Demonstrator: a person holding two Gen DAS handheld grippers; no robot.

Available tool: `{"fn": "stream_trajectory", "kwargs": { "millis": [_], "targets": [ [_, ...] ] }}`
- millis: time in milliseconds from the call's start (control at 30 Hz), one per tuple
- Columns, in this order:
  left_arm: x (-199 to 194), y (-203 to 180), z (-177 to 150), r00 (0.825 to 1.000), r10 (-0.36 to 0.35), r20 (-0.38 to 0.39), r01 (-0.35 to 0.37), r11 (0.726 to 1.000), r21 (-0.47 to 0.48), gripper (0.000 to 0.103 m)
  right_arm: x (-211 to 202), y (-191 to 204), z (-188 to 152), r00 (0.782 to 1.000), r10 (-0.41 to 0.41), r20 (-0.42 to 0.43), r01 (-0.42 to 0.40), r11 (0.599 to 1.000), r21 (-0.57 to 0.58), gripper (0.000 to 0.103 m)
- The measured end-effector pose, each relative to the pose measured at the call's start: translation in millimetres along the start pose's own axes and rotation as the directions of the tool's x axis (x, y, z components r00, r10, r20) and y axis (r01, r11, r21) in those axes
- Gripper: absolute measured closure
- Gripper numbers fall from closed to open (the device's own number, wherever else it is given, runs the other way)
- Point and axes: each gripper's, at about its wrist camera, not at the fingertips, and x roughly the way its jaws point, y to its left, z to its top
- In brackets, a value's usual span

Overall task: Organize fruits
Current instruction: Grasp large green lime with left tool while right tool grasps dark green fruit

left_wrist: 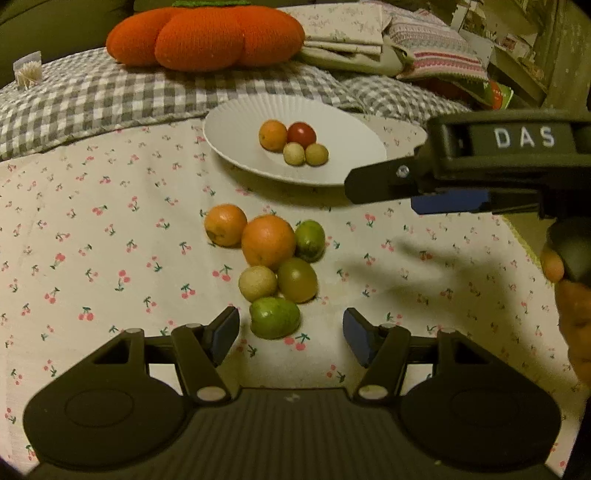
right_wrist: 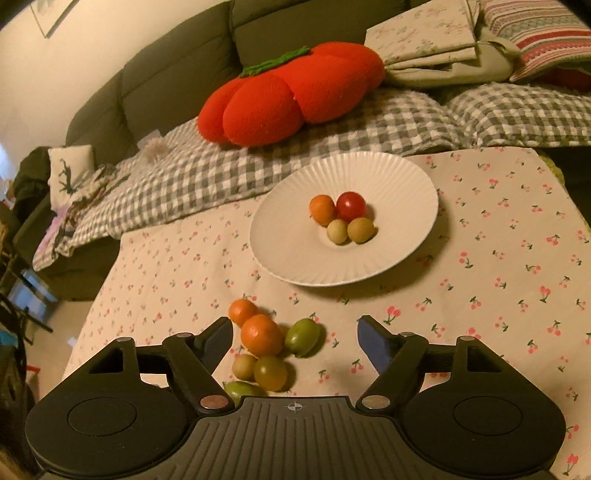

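A white ribbed plate (left_wrist: 236,147) (right_wrist: 280,236) holds an orange, a red tomato (left_wrist: 301,134) (right_wrist: 351,205) and two small yellowish fruits. A cluster of loose fruits lies on the cherry-print cloth: two oranges (left_wrist: 267,242) (right_wrist: 260,334), green fruits (left_wrist: 275,317) (right_wrist: 302,336) and a pale round one (left_wrist: 257,283). My left gripper (left_wrist: 290,334) is open and empty, just in front of the nearest green fruit. My right gripper (right_wrist: 293,341) is open and empty above the cluster; it shows from the side in the left wrist view (left_wrist: 384,188).
A big orange tomato-shaped cushion (left_wrist: 207,33) (right_wrist: 291,92) lies on a grey checked blanket (left_wrist: 92,99) behind the plate. Folded cloths (left_wrist: 369,33) are stacked at the back right. A dark sofa (right_wrist: 166,74) stands behind.
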Motion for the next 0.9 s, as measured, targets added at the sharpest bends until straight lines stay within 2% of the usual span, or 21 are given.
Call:
{"fn": "stream_trajectory", "kwargs": {
  "millis": [67, 133, 200, 267, 667, 733, 867, 900],
  "targets": [
    [4, 1, -1, 1.0, 0.013, -0.003, -0.013, 1.0, 0.002, 0.046, 3, 0, -1, 1.0, -0.005, -0.008, 0.005, 1.0, 0.001, 0.027],
    [9, 2, -1, 1.0, 0.017, -0.006, -0.017, 1.0, -0.002, 0.054, 6, 0, -2, 1.0, -0.009, -0.019, 0.009, 1.0, 0.001, 0.027],
    [12, 4, -2, 1.0, 0.02, -0.011, -0.02, 1.0, -0.01, 0.069, 9, 0, -3, 1.0, -0.011, -0.028, 0.011, 1.0, -0.002, 0.027],
    [14, 5, -3, 1.0, 0.027, -0.013, -0.028, 1.0, -0.011, 0.073, 11, 0, -4, 0.999, -0.012, -0.036, 0.012, 1.0, -0.007, 0.027],
    [1, 8, 1, 0.999, 0.035, -0.016, -0.036, 0.998, -0.06, 0.073, 34, 1, -8, 0.998, -0.005, -0.064, 0.003, 0.999, -0.036, 0.027],
    [1, 10, 0, 0.999, 0.033, -0.022, -0.034, 0.997, -0.07, 0.073, 42, -4, -7, 0.997, -0.02, -0.076, 0.02, 1.0, 0.001, 0.027],
    [-1, 11, 1, 0.999, 0.025, -0.022, -0.026, 0.996, -0.082, 0.073, 55, -26, -7, 0.996, -0.017, -0.092, 0.031, 0.986, 0.163, 0.028],
    [-1, 12, 2, 1.0, 0.023, -0.019, -0.024, 0.996, -0.084, 0.073, 57, -30, -7, 0.996, -0.011, -0.091, 0.028, 0.981, 0.194, 0.032]
  ]
}}
